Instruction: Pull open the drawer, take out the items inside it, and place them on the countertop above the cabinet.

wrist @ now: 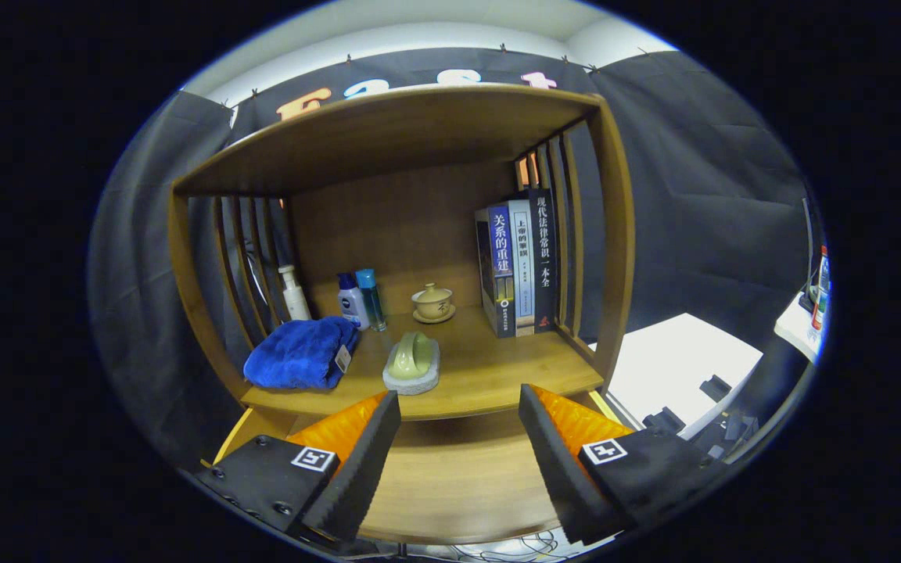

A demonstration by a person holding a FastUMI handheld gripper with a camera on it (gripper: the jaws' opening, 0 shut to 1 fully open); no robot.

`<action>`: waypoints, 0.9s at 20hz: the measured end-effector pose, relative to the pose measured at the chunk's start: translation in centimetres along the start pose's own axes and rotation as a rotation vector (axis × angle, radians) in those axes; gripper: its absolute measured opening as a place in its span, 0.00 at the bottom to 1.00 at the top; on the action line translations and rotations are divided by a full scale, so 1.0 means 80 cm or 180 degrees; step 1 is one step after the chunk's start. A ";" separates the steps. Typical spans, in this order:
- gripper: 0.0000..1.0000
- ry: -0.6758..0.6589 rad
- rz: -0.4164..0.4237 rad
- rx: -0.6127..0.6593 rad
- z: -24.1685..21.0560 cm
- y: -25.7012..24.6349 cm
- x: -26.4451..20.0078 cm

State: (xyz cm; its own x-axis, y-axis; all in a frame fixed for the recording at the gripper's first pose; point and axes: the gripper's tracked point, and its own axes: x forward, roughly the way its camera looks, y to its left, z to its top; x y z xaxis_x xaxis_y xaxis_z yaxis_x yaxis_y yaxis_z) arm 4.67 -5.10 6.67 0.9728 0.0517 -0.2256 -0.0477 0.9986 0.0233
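The gripper point(458, 453) hangs with its jaws wide apart and nothing between them, over the pulled-out wooden drawer point(458, 485), whose visible bottom is bare; just beyond the fingertips lies the wooden counter point(497, 367) of the cabinet, roofed by a top shelf point(388, 133) and fenced by slatted sides. Taking the green soap in its stone dish point(412, 362) at the counter's front as landmark: a blue towel point(302, 353) lies just left of it; behind it stand a white pump bottle point(294, 293), two small bottles point(361, 299) and a lidded teacup on a saucer point(432, 303); three upright books point(517, 266) stand to its right; black cloth walls the booth around.
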 end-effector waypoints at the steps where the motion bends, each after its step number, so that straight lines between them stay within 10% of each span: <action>1: 0.99 -0.0040 0.0016 0.0032 -0.003 -0.001 -0.008; 18: 0.99 -0.0296 -0.0181 0.0006 -0.125 -0.053 -0.086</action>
State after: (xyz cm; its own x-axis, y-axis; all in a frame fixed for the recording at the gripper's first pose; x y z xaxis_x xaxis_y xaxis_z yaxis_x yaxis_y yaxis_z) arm -4.05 -9.58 -1.60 0.9908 -0.0064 -0.1354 0.0085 0.9999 0.0149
